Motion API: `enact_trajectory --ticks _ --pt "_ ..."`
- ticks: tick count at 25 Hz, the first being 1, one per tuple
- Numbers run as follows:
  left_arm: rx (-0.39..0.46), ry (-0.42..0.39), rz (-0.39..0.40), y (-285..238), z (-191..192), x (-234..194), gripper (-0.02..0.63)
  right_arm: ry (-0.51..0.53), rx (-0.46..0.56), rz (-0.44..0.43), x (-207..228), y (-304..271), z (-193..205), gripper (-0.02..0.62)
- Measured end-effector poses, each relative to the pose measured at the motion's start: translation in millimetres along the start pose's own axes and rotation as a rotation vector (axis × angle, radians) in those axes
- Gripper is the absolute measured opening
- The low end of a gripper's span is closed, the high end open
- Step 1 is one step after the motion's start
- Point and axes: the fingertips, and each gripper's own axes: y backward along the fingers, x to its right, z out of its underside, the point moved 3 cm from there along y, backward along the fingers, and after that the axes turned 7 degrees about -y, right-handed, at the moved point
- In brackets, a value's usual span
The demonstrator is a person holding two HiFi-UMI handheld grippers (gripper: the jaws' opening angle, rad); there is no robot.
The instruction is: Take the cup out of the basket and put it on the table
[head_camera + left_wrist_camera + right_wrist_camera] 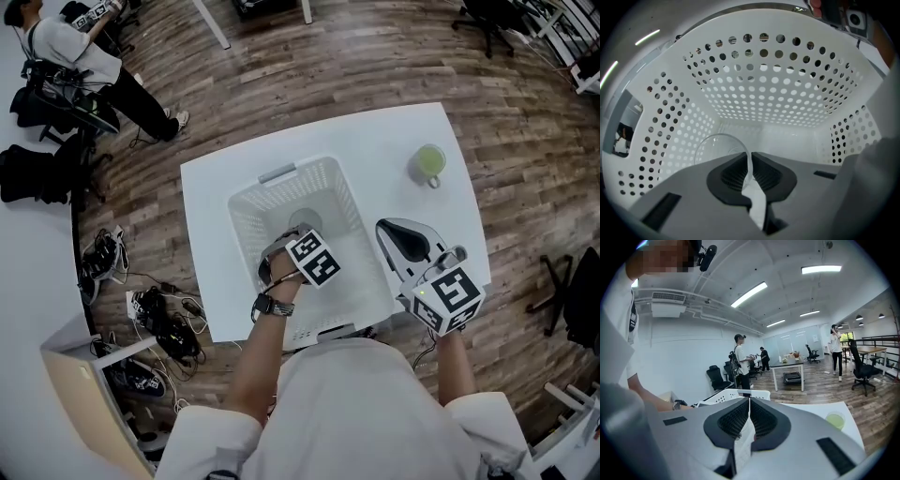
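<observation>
Jaws on the left gripper (750, 177) pinched the rim of the clear cup (718, 149) inside the basket (778, 93). That slick wall could slip on the lift. Meanwhile the right gripper (749, 420) hung closed, empty.

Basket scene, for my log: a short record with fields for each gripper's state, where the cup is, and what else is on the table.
left gripper: down inside the basket, jaws closed on the wall of the clear cup
clear cup: inside the basket, not yet out
right gripper: jaws together, nothing between them, held over the table's right side
table: white, holds the basket and a green cup at its far right
</observation>
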Motion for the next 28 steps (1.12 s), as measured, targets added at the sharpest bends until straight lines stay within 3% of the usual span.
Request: enact_trajectory --ticks 7,13,28 --pt "0.052 0.038 -0.015 14 0 5 0.028 0.017 0.015 0.001 -8 9 -7 0.018" --pt "0.131 0.083 -0.100 47 -8 -3 0.028 0.037 0.035 -0.002 -16 24 -13 0.018" --pt "0.533 0.285 -0.332 174 -34 7 0.028 0.103 0.089 -0.037 -38 66 -29 0.018"
